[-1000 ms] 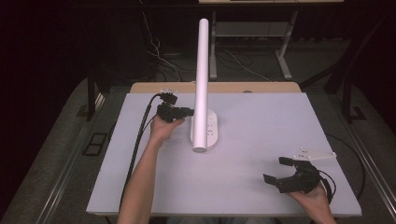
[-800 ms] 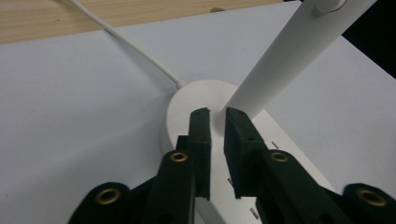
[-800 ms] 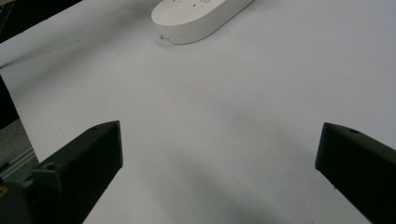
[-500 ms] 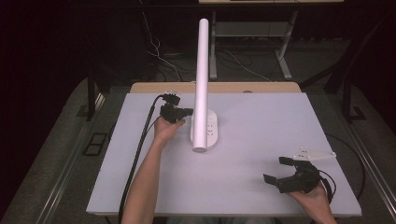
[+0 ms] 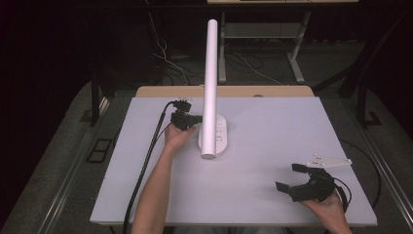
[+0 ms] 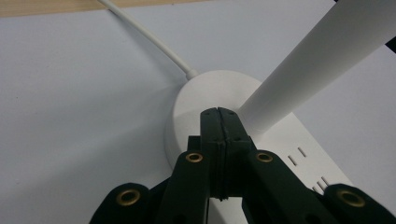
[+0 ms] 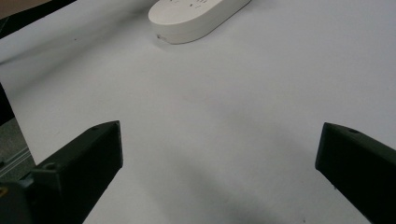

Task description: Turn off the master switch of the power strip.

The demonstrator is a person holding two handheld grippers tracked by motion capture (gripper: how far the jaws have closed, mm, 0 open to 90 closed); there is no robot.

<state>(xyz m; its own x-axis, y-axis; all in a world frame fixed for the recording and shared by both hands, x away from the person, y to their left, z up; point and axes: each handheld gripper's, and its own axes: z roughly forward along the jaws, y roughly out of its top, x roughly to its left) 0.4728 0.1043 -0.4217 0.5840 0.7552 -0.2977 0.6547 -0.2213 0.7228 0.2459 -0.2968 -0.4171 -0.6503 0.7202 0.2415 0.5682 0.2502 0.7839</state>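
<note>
The white counter (image 5: pixel 272 146) carries a white power strip (image 5: pixel 220 139) at its middle, a white tube (image 5: pixel 211 87) rising from it. The left tool (image 5: pixel 194 118), jaws pressed together on nothing, sits against the strip's left edge beside the tube. The right tool (image 5: pixel 292 179), jaws spread wide, rests well apart at the near right.

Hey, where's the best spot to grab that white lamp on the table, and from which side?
Probably the white lamp's tube just above the oval base, where the shut left gripper now sits. The tube is a slim round column that open jaws could straddle; the base looks too wide and flat. Come level from the left, since the cord leaves the base at the back.
</note>
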